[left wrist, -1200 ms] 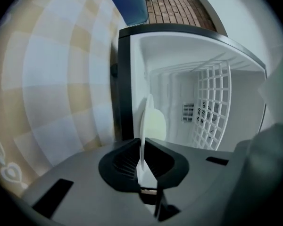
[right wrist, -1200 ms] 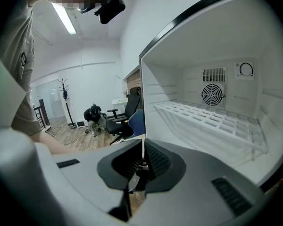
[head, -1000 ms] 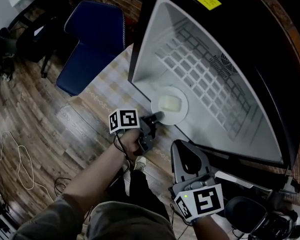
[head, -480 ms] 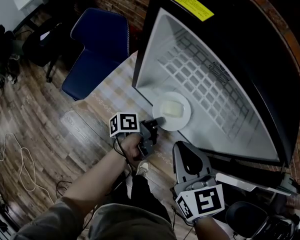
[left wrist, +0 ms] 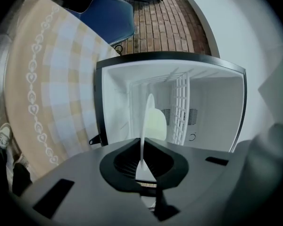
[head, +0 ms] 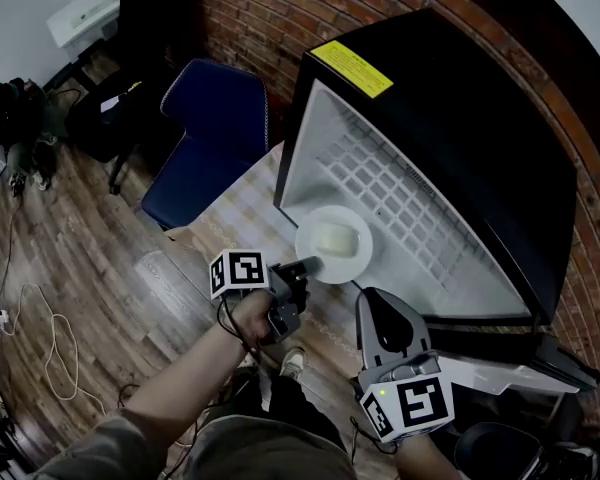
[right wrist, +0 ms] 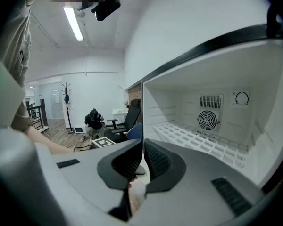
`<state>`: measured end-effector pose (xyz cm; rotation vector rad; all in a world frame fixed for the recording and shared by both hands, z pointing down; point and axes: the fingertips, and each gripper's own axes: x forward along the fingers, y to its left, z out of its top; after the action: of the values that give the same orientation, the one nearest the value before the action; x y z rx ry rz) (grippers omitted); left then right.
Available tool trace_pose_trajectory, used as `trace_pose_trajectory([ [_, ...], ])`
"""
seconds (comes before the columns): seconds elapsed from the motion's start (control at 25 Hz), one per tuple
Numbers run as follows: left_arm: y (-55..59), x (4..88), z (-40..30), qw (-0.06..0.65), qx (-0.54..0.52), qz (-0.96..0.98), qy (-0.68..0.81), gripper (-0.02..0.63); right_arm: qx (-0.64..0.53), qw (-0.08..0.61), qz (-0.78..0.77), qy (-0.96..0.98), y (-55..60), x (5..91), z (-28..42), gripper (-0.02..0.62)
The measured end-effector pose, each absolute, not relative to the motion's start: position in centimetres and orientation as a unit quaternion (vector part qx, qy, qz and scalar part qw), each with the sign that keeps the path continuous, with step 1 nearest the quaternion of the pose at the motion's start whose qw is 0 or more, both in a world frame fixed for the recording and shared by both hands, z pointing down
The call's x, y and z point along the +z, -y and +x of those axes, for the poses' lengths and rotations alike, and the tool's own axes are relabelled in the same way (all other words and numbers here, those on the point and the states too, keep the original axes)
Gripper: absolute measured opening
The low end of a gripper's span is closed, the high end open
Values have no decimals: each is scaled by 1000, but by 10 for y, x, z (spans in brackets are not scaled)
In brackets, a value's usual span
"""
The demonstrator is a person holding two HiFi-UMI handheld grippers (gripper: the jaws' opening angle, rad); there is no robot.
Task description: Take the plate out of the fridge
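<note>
A white plate (head: pixel 333 244) with a pale lump of food (head: pixel 336 237) on it sits at the mouth of the open black fridge (head: pixel 450 138), partly over its front edge. My left gripper (head: pixel 308 265) is shut on the plate's near rim. In the left gripper view the plate (left wrist: pixel 146 121) stands edge-on between the jaws of that gripper (left wrist: pixel 142 166), with the food (left wrist: pixel 156 124) on its right face. My right gripper (head: pixel 375 303) hovers below the fridge opening, shut with nothing in it. In its own view the right gripper (right wrist: pixel 143 159) faces the white interior.
The fridge stands on a table with a checked cloth (head: pixel 235 218). A white wire shelf (head: pixel 400 208) lines its inside. The open fridge door (head: pixel 500 368) juts out at lower right. A blue chair (head: pixel 210 138) stands beyond the table. Cables lie on the wooden floor (head: pixel 40 308).
The left gripper has drawn back with the plate, which has come from deeper inside to the fridge's front edge. The right gripper has stayed shut below the opening.
</note>
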<state>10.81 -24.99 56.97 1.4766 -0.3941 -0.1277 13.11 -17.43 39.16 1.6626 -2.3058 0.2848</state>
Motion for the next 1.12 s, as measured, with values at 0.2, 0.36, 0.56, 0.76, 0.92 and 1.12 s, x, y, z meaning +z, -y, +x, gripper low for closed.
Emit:
trace_pose_trajectory([
  [0.2,243,542,89,713,-71,672,184,28,67,139,573,805,172,360,127,32],
  [0.36,239,521,72,709,-86,674,188,28,39,128,566,813,172,340,120,32],
  [0.56,237,492,47,698,-109,680,195,28,25,107,555,825,177,327,111,32],
  [0.76,238,455,12,681,-149,683,218,28,10,88,543,835,181,309,101,34],
  [0.92,238,431,-25,664,-173,686,243,28,1,70,525,848,183,294,85,32],
  [1.12,232,412,-68,647,-203,684,267,28,-8,62,494,867,187,287,59,32],
])
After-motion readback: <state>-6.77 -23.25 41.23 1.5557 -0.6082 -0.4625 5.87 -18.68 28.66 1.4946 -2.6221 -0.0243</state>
